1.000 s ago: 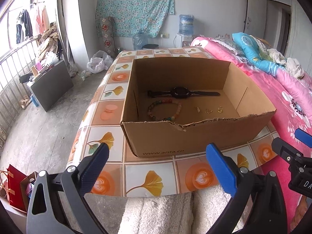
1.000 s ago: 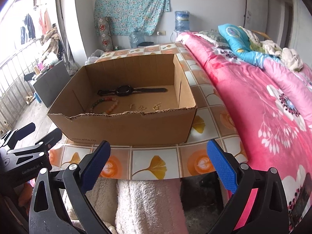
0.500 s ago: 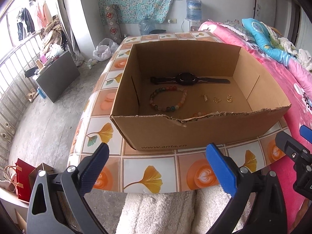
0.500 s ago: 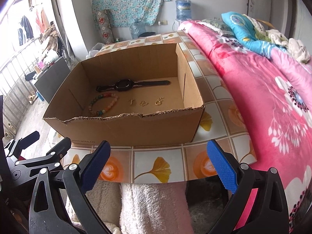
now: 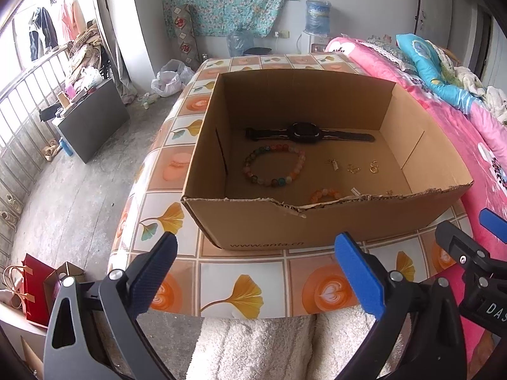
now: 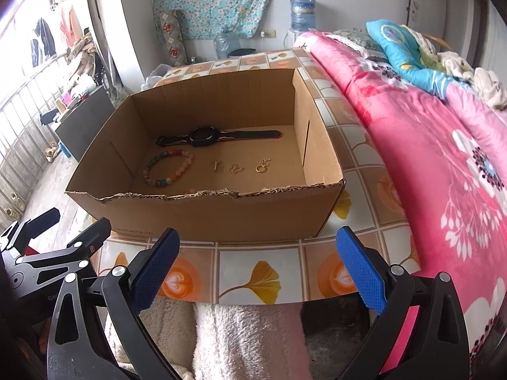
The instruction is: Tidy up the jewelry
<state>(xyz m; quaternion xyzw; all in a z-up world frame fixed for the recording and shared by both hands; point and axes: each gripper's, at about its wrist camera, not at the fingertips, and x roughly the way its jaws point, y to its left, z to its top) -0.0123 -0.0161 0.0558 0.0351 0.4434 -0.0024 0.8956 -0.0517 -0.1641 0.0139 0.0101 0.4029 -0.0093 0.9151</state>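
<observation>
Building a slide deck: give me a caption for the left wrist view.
Open left tool faces a cardboard box holding a watch, beaded bracelet and small gold pieces.

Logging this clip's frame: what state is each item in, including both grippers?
Brown cardboard box: open-topped, upright on the tiled table.
Black wristwatch: strap laid out flat inside the box.
Multicoloured bead bracelet: closed loop, lying flat.
Small orange bead bracelet: partly hidden behind the front wall.
Three small gold pieces: loose, apart.
Left gripper: open, empty.
Right gripper: open, empty.
</observation>
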